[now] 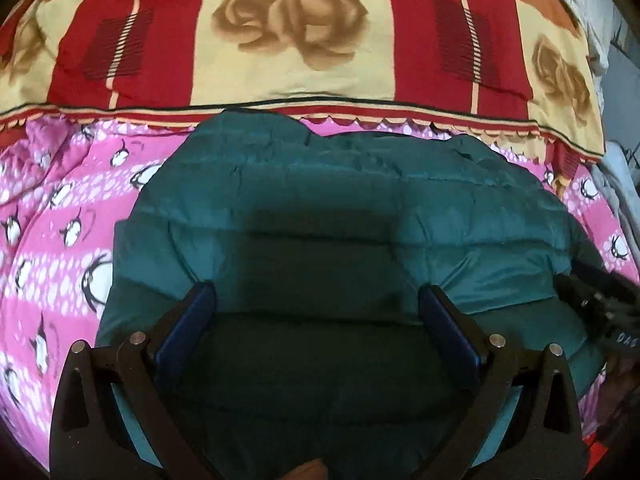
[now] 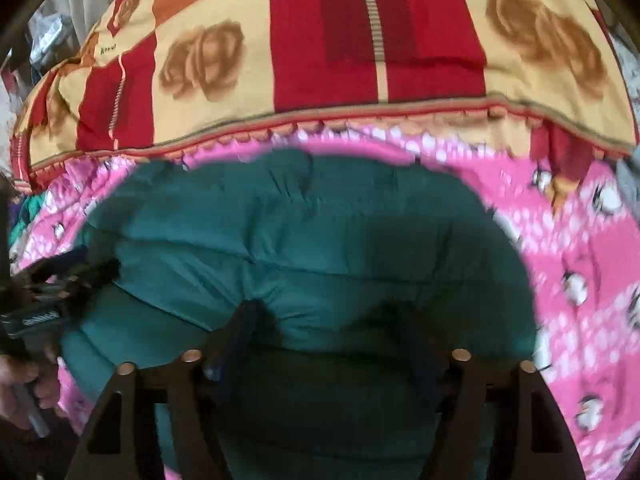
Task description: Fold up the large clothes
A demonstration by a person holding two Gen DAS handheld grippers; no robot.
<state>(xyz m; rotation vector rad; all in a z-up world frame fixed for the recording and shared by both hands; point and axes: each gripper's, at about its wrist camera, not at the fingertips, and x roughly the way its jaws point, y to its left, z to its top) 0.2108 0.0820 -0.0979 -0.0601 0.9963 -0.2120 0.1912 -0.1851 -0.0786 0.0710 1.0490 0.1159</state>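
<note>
A teal quilted jacket [image 1: 344, 208] [image 2: 280, 232] lies folded in layers on a pink penguin-print sheet [image 1: 60, 220] [image 2: 580, 248]. Over its near part hangs my left gripper [image 1: 316, 296], open, its blue pads [image 1: 188, 320] wide apart with only jacket fabric lying beneath them. My right gripper [image 2: 326, 316] stands open over the jacket's near right part; the picture is blurred there, and a pucker in the fabric sits by its left finger [image 2: 244, 320]. Each gripper shows at the other view's edge: the right gripper [image 1: 600, 308] and the left gripper [image 2: 60, 280], with a hand [image 2: 24, 384] on it.
A red, cream and orange rose-print blanket [image 1: 292, 28] [image 2: 360, 40] lies folded across the far side, its scalloped edge just beyond the jacket. Pale cloth and clutter show at the far right edge [image 1: 616, 60] and far left [image 2: 48, 32].
</note>
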